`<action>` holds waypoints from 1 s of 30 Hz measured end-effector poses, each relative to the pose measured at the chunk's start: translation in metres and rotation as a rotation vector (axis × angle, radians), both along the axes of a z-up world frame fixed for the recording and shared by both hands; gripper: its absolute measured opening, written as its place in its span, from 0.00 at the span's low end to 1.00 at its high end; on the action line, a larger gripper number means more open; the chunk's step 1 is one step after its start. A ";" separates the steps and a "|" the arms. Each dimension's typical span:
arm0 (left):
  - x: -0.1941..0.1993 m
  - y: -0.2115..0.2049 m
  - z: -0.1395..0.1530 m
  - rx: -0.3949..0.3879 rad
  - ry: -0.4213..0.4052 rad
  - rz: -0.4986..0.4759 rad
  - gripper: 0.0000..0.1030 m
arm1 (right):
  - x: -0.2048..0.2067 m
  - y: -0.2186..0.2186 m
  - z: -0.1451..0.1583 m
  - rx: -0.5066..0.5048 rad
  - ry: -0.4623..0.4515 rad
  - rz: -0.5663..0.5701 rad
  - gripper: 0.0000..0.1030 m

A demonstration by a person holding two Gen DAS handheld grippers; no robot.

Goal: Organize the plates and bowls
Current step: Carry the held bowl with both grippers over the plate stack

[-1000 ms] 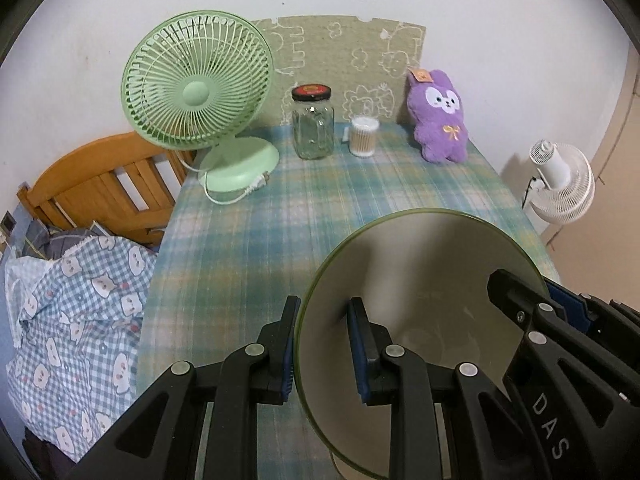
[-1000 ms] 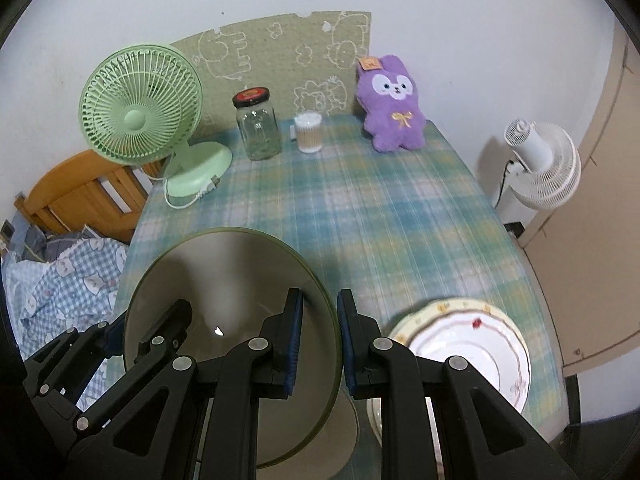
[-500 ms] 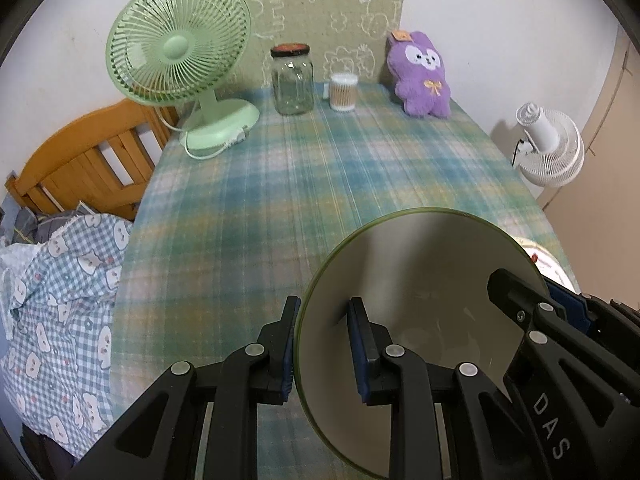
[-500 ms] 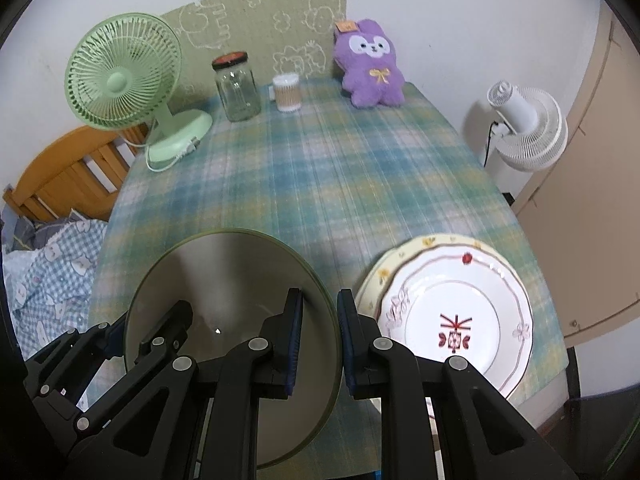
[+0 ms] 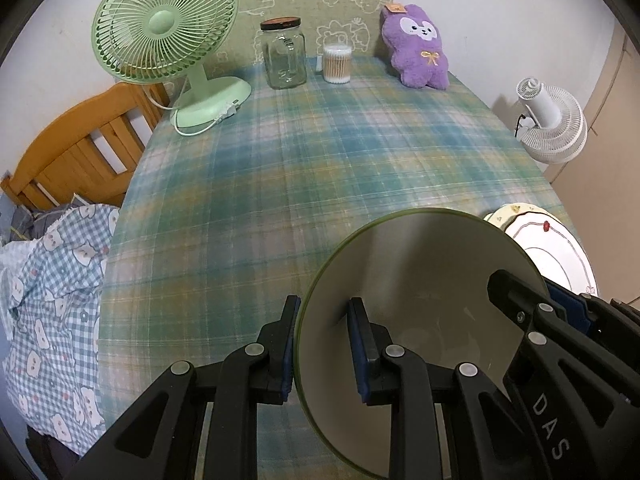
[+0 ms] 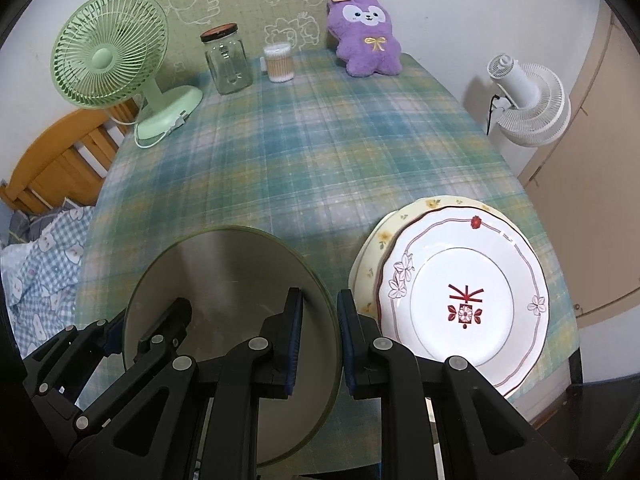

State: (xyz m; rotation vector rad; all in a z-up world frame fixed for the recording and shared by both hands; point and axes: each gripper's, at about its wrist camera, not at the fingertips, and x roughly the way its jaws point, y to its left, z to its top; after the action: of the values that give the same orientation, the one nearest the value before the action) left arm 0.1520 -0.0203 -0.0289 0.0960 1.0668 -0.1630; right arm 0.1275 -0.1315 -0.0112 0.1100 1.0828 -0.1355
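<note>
A beige bowl with a green rim (image 5: pixel 424 288) is held in the air over the near edge of the table by both grippers. My left gripper (image 5: pixel 324 316) is shut on the bowl's left rim. My right gripper (image 6: pixel 319 312) is shut on its right rim, and the bowl also shows in the right wrist view (image 6: pixel 224 280). A white plate with a red flower pattern (image 6: pixel 464 300) lies on a cream plate (image 6: pixel 380 240) at the near right of the table, just right of the bowl. The stack's edge also shows in the left wrist view (image 5: pixel 560 244).
A plaid tablecloth (image 5: pixel 320 152) covers the table. At the back stand a green fan (image 5: pixel 168 28), a glass jar (image 5: pixel 283 54), a cotton swab tub (image 5: pixel 337 63) and a purple plush toy (image 5: pixel 418 52). A wooden chair (image 5: pixel 76 152) stands left, a white fan (image 6: pixel 528 100) right.
Both grippers have lifted and pulled back with the bowl; more of the table and the plate stack at the near right have come into view.
</note>
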 end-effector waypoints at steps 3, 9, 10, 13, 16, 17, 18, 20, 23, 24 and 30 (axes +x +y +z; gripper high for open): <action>0.001 0.002 -0.004 0.008 0.006 0.006 0.21 | 0.004 0.001 -0.004 0.009 0.016 0.001 0.20; 0.001 0.005 -0.013 -0.002 0.035 0.017 0.21 | 0.005 0.005 -0.010 -0.011 0.023 0.010 0.20; 0.002 0.005 -0.014 -0.001 0.036 0.018 0.21 | 0.006 0.004 -0.011 -0.010 0.025 0.009 0.20; 0.002 0.005 -0.016 -0.006 0.044 0.021 0.21 | 0.006 0.004 -0.013 -0.020 0.025 0.007 0.20; 0.003 0.005 -0.016 -0.018 0.044 0.021 0.25 | 0.006 0.004 -0.013 -0.012 0.023 0.006 0.20; 0.003 0.005 -0.016 -0.020 0.048 0.019 0.29 | 0.006 0.004 -0.013 -0.008 0.023 0.008 0.20; 0.004 0.005 -0.016 -0.028 0.054 0.016 0.31 | 0.006 0.004 -0.013 -0.004 0.024 0.012 0.21; 0.004 0.005 -0.017 -0.040 0.061 0.008 0.38 | 0.007 0.003 -0.012 0.002 0.030 0.023 0.24; 0.003 0.005 -0.017 -0.048 0.068 -0.001 0.51 | 0.008 0.002 -0.013 0.019 0.042 0.043 0.44; 0.003 0.006 -0.017 -0.053 0.068 0.001 0.53 | 0.007 0.001 -0.012 0.009 0.038 0.036 0.51; 0.003 0.010 -0.023 -0.056 0.080 0.012 0.57 | 0.008 -0.002 -0.018 0.008 0.049 0.040 0.55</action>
State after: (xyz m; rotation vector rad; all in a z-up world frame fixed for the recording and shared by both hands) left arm 0.1551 -0.0098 -0.0521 0.0328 1.1412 -0.1869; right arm 0.1353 -0.1331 -0.0292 0.0925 1.1340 -0.0984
